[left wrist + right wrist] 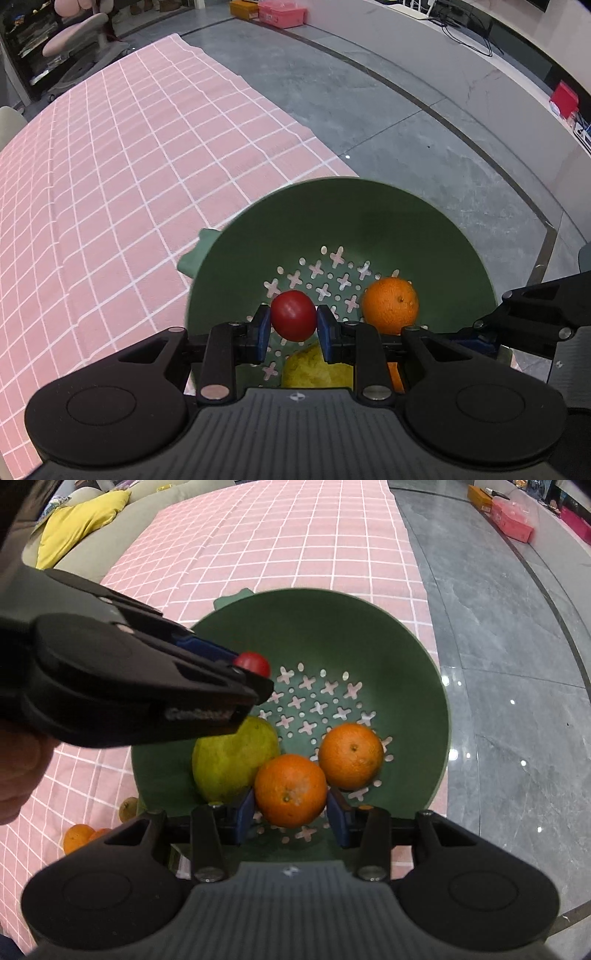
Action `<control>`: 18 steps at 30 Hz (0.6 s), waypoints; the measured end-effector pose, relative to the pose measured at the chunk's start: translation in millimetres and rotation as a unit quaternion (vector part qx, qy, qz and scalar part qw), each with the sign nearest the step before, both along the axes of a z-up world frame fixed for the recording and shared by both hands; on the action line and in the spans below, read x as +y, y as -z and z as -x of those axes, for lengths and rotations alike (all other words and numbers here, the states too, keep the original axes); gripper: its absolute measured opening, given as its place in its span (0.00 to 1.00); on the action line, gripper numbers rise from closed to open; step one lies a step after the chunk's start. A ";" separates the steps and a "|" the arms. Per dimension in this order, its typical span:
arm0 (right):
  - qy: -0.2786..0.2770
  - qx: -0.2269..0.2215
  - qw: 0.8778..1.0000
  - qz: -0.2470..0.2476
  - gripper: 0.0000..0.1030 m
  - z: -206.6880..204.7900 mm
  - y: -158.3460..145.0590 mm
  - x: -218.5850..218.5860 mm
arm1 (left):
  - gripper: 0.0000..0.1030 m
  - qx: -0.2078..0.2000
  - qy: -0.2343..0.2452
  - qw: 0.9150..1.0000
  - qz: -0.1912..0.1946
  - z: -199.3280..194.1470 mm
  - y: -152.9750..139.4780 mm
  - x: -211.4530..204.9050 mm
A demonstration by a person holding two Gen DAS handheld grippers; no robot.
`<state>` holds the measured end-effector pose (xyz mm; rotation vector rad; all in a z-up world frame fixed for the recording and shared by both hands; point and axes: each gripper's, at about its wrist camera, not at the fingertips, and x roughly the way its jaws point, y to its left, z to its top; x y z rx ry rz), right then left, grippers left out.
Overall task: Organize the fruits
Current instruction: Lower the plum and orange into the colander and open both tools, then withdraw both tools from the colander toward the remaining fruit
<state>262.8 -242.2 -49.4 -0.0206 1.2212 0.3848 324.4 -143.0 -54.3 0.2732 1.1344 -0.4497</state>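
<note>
A green colander [424, 229] [369, 627] stands at the edge of the pink checked cloth. My left gripper [294, 320] is shut on a small red fruit [294, 314] [255, 662] and holds it over the colander's holed floor. My right gripper [290, 806] is shut on an orange [290, 790], also above the bowl. Inside lie another orange [351, 755] [390, 304] and a yellow-green pear-like fruit [229, 764] [314, 369]. In the right wrist view the left gripper's black body [110, 686] reaches in from the left.
More fruit lies on the cloth [277, 546] at the colander's lower left: an orange [77, 837] and a brownish fruit [127, 808]. The grey floor [517, 701] drops away right of the table edge. A sofa with a yellow cushion [77, 524] stands behind.
</note>
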 end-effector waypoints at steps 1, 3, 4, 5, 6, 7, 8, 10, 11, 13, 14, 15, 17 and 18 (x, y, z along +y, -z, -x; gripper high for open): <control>-0.003 -0.002 1.000 0.004 0.38 0.2 -0.3 0.6 | 0.29 0.001 -0.001 1.000 0.000 -0.9 1.4 -0.4; -0.006 -0.004 1.000 0.009 0.38 1.1 -1.1 1.6 | 0.29 0.003 -0.001 1.000 0.001 -1.0 2.2 -0.1; -0.005 -0.003 1.000 0.008 0.38 1.0 -1.2 1.5 | 0.29 0.003 -0.001 1.000 0.000 -1.0 2.5 -0.4; -0.005 -0.004 1.000 0.007 0.38 0.8 -1.3 1.3 | 0.29 0.003 -0.001 1.000 -0.001 -0.9 2.7 -0.2; -0.003 -0.003 1.000 0.007 0.38 0.3 -1.4 1.0 | 0.29 0.003 -0.001 1.000 -0.001 -1.0 1.8 0.0; -0.003 -0.004 1.000 0.007 0.39 0.0 -1.4 0.6 | 0.29 0.003 -0.003 1.000 -0.001 -1.1 1.5 -0.2; -0.001 -0.005 1.000 0.006 0.38 -0.2 -2.2 -0.3 | 0.31 0.001 -0.004 1.000 0.000 -1.2 0.4 0.5; 0.006 -0.014 1.000 -0.001 0.44 -1.7 -6.7 -4.7 | 0.46 -0.002 -0.009 1.000 0.005 -1.4 -1.6 1.3; 0.012 -0.017 1.000 -0.008 0.48 -3.2 -9.9 -8.8 | 0.57 -0.004 -0.012 1.000 0.011 -1.0 -4.2 2.9; 0.029 -0.028 0.999 -0.027 0.51 -3.9 -19.9 -19.3 | 0.61 -0.011 -0.018 1.000 0.021 1.2 -11.3 6.7; 0.038 -0.033 0.998 -0.036 0.51 -4.9 -24.8 -25.7 | 0.61 -0.014 -0.022 0.999 0.024 2.8 -15.6 9.0; 0.046 -0.039 0.997 -0.044 0.50 -5.4 -29.6 -31.8 | 0.61 -0.017 -0.026 0.999 0.027 5.0 -20.4 11.9; 0.064 -0.052 0.995 -0.059 0.50 -5.9 -38.8 -44.7 | 0.61 -0.028 -0.040 0.998 0.035 11.1 -31.5 19.9; 0.074 -0.059 0.993 -0.065 0.48 -6.1 -43.1 -51.8 | 0.61 -0.033 -0.049 0.997 0.043 16.1 -38.3 25.9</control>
